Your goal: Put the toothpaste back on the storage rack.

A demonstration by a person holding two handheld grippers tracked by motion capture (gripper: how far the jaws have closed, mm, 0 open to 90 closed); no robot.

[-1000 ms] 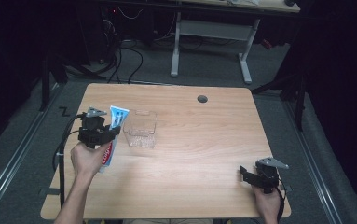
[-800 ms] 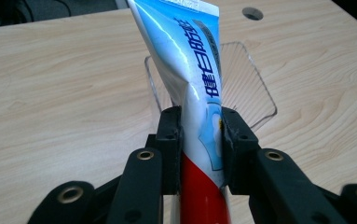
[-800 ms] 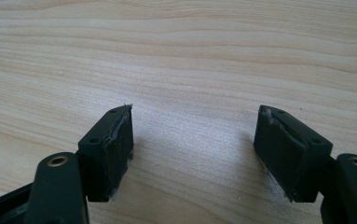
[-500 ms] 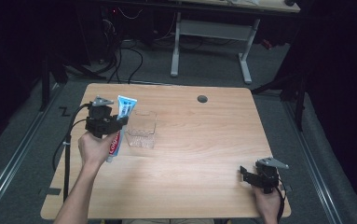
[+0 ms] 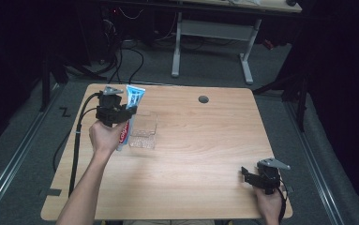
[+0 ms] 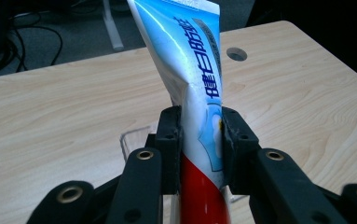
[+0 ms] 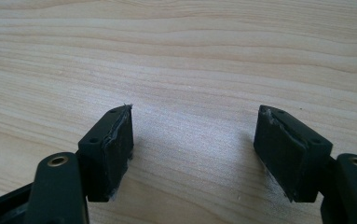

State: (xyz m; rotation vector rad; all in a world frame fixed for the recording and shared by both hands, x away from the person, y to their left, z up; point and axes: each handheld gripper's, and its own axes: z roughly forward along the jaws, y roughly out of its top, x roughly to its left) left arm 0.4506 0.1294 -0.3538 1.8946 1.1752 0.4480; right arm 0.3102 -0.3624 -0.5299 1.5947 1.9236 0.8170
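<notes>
A blue, white and red toothpaste tube (image 5: pixel 131 105) is held above the table's left side, its flat end pointing away and up. My left gripper (image 5: pixel 121 114) is shut on the tube (image 6: pixel 192 93) around its middle, both jaws pressing its sides. A clear plastic tray (image 5: pixel 145 129) lies on the wood just right of the tube; its rim (image 6: pixel 132 137) shows behind the jaws. My right gripper (image 5: pixel 248 176) rests low near the table's front right corner, open (image 7: pixel 192 149) with only bare wood between its fingers.
The wooden table (image 5: pixel 205 154) has a round cable hole (image 5: pixel 203 99) near its far edge. A black cable (image 5: pixel 76 140) trails from the left gripper over the table's left edge. A white desk frame (image 5: pixel 214 33) stands on the floor beyond.
My left gripper has carried the toothpaste tube away from the person and lifted it more upright, beside the clear tray. The right gripper has stayed put.
</notes>
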